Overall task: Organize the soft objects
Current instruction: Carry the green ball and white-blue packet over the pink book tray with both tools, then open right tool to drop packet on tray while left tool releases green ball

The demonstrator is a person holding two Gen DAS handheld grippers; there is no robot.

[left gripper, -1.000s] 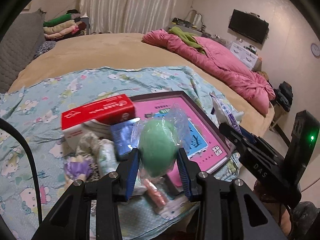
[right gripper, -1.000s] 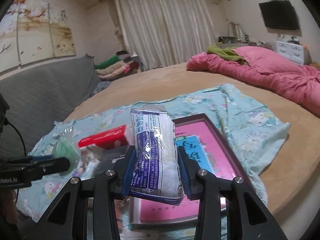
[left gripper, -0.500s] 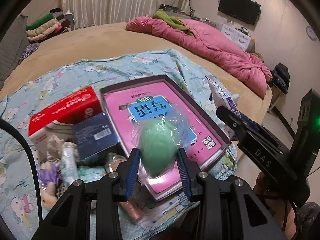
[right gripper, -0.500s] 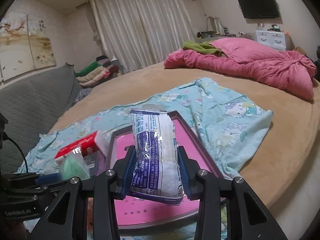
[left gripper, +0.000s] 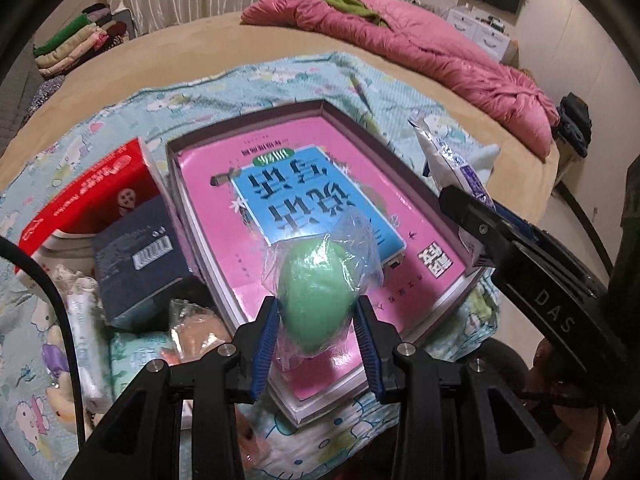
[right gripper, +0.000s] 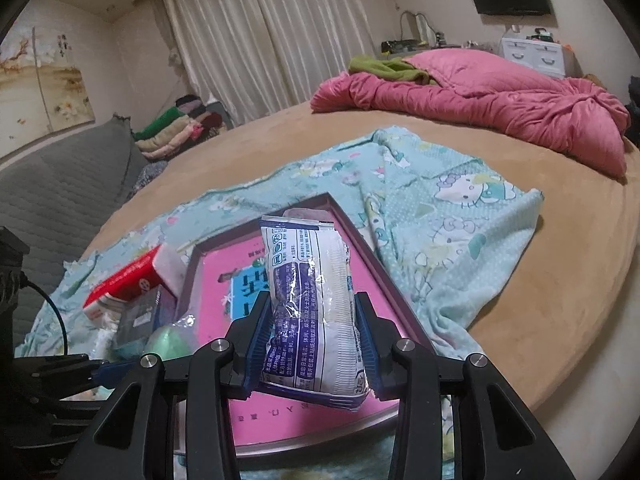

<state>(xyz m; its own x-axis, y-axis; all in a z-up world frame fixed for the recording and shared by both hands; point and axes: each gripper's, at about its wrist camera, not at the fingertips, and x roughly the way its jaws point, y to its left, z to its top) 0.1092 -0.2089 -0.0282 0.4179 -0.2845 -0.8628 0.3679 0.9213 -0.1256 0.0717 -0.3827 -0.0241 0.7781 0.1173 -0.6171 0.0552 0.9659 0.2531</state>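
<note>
My left gripper [left gripper: 316,320] is shut on a soft green egg-shaped object in clear plastic wrap [left gripper: 320,292], held just above the pink shallow box [left gripper: 404,176] with a blue label. My right gripper [right gripper: 312,332] is shut on a white and blue plastic packet [right gripper: 310,296], also over the pink box [right gripper: 360,236]. In the left wrist view the right gripper [left gripper: 480,220] and its packet [left gripper: 452,160] hang at the box's right edge. The right wrist view shows the green object [right gripper: 168,342] at lower left.
A red and white tissue box [left gripper: 92,200], a dark blue carton [left gripper: 136,260] and several small wrapped soft items [left gripper: 80,340] lie left of the pink box on a light blue cartoon-print cloth [right gripper: 440,208]. A pink quilt [right gripper: 500,108] lies far back on the tan bed.
Both grippers have sunk and come forward over the pink box, each keeping its grip. The left one with the green object went from the clutter side to above the box.
</note>
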